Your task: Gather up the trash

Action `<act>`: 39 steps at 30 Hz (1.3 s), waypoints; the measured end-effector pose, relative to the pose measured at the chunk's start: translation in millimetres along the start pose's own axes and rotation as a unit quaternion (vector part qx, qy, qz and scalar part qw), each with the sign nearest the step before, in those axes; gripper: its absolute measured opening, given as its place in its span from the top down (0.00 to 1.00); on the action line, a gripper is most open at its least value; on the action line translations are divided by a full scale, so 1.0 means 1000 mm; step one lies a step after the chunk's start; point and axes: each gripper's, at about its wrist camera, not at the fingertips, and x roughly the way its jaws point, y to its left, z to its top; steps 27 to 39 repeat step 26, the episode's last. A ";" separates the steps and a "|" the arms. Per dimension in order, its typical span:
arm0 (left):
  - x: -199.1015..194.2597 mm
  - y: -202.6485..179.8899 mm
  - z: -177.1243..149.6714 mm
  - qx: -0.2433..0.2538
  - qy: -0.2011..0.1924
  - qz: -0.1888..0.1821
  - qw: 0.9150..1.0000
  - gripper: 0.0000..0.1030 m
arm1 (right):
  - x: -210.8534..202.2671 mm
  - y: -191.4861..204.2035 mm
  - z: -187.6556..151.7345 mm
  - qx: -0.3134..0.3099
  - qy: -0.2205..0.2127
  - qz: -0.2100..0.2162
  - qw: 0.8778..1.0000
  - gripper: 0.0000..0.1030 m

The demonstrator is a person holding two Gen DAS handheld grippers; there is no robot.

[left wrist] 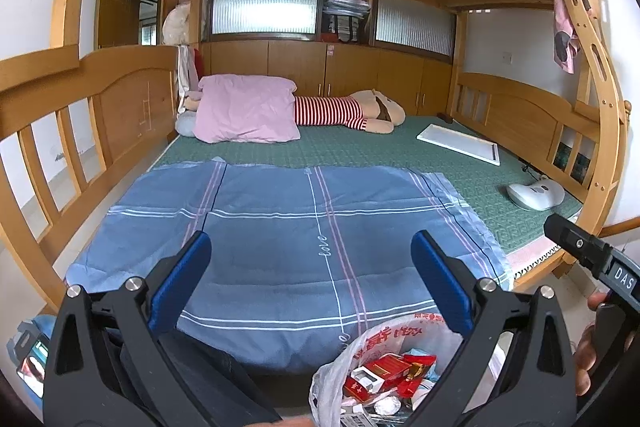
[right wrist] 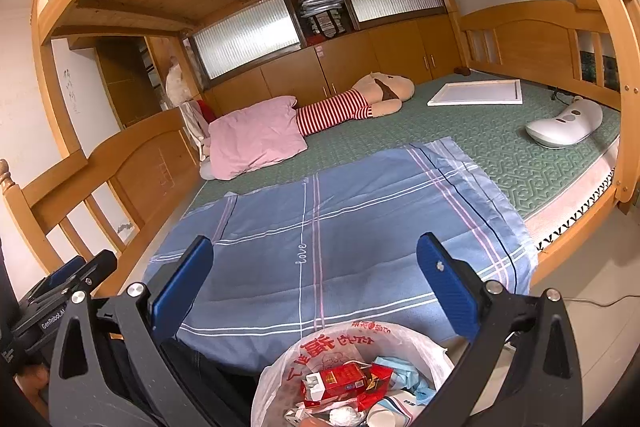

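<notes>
A: Count, please. Tongs first.

B: Two sets. Left tongs (left wrist: 310, 283) stand apart, blue pads wide, nothing between them. Right tongs (right wrist: 316, 287) likewise apart and empty. Both hang over the near edge of the bed.

A: The trash?

B: One plastic bag (right wrist: 352, 375), thin white with red print, mouth open, sitting below the near edge of the bed, just under both sets of tongs. Inside: red cartons (right wrist: 344, 383), at least two, plus crumpled white paper and a bit of pale blue material. Exact number of pieces, cannot tell. From the left wrist the same bag (left wrist: 380, 367) shows at the lower right.

A: What lies on the bed itself?

B: One blue checked cover (left wrist: 280, 239) spread flat at the near edge, the word "love" stitched on it. One pink pillow (left wrist: 248, 113) toward the far left corner. One long plush toy (left wrist: 352, 111) in a red-and-white striped shirt along the far edge, partly under the pillow. One flat white framed panel (left wrist: 458, 141) near the far right corner. One white curved device (left wrist: 534, 193) by the right edge.

A: Surface and room?

B: Green patterned mat (left wrist: 380, 155) over the mattress. Wooden bunk bed (left wrist: 132, 103), slatted rails at both ends, upper deck planks overhead. Wooden cabinets along the far wall under two ribbed glass panes. Pale tiled floor to the right.
</notes>
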 end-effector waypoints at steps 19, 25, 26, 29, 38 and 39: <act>0.005 0.001 -0.001 -0.008 0.006 -0.006 1.000 0.03 | 0.006 -0.005 -0.003 -0.001 0.004 -0.005 1.000 0.03; 0.012 0.001 -0.004 -0.014 0.021 -0.001 1.000 0.03 | 0.006 -0.007 -0.003 0.000 0.004 -0.005 1.000 0.03; 0.013 0.002 -0.004 -0.016 0.024 0.000 1.000 0.03 | 0.006 -0.008 -0.003 -0.001 0.005 -0.006 1.000 0.03; 0.013 0.002 -0.004 -0.016 0.024 0.000 1.000 0.03 | 0.006 -0.008 -0.003 -0.001 0.005 -0.006 1.000 0.03; 0.013 0.002 -0.004 -0.016 0.024 0.000 1.000 0.03 | 0.006 -0.008 -0.003 -0.001 0.005 -0.006 1.000 0.03; 0.013 0.002 -0.004 -0.016 0.024 0.000 1.000 0.03 | 0.006 -0.008 -0.003 -0.001 0.005 -0.006 1.000 0.03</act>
